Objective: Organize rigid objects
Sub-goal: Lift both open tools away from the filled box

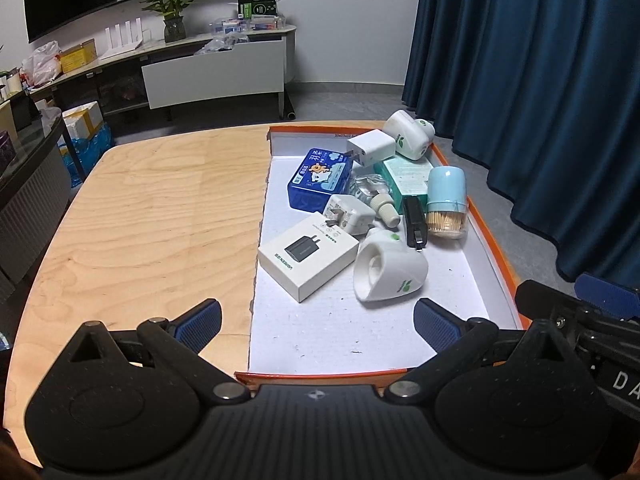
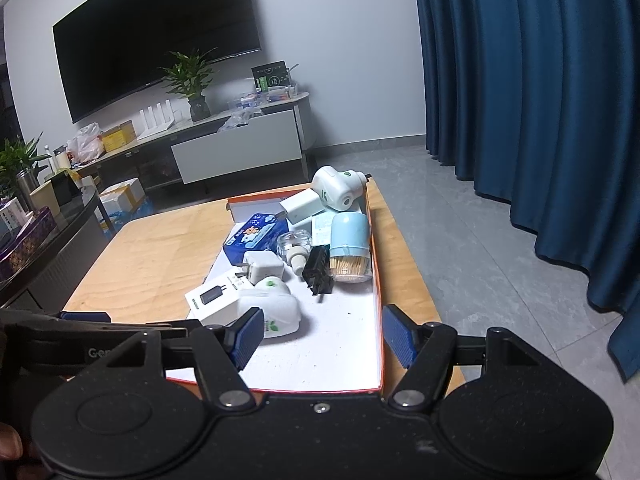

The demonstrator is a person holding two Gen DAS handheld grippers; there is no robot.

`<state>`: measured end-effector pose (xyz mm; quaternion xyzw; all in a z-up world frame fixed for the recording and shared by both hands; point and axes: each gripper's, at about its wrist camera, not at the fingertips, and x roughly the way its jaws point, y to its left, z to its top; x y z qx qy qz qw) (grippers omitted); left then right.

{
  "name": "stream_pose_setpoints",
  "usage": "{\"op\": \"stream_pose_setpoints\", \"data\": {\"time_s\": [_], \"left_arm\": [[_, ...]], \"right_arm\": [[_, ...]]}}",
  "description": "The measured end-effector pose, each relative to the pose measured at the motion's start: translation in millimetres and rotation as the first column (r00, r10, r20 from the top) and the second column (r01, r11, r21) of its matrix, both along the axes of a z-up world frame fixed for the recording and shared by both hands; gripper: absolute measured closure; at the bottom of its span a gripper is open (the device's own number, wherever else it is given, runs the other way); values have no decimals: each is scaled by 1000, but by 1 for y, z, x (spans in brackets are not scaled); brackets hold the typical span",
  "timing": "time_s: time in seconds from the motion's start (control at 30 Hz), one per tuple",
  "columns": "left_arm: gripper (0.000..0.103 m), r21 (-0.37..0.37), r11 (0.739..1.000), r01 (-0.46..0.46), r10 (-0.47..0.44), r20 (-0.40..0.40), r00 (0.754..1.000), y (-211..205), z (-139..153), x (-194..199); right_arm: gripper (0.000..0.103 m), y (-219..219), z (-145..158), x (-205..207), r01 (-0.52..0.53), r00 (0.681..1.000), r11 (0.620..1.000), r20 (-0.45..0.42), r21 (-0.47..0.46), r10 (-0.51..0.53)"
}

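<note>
Rigid objects, among them a charger box (image 1: 308,257) and a white plug-in diffuser (image 1: 390,270), lie heaped in the orange-rimmed tray (image 1: 494,236) on the surface (image 1: 160,208). My left tongs (image 1: 316,322) and right tongs (image 2: 322,334) hover spread and empty at the tray's near end; sorting stage unclear.

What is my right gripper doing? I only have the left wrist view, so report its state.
Observer: The right gripper is open, with nothing between its fingers, and hovers over the near end of the tray.
Operator: Tell me what lies right of the tray.
Observer: A strip of wooden table shows there, then grey floor.
Operator: Check the far white plug-in device.
Observer: The plug-in device lies at the tray's far right corner, with its metal prongs pointing right.
</note>
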<state>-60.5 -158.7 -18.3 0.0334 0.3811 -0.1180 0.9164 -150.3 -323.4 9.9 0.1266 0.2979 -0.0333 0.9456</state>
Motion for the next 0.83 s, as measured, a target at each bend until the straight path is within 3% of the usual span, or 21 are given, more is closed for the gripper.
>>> {"op": "stream_pose_setpoints", "data": {"time_s": [0.83], "left_arm": [[0, 3, 1000, 22, -22, 16, 1000, -4, 0, -10]], "right_arm": [[24, 2, 3, -5, 5, 1000, 1000, 2, -1, -5]]}}
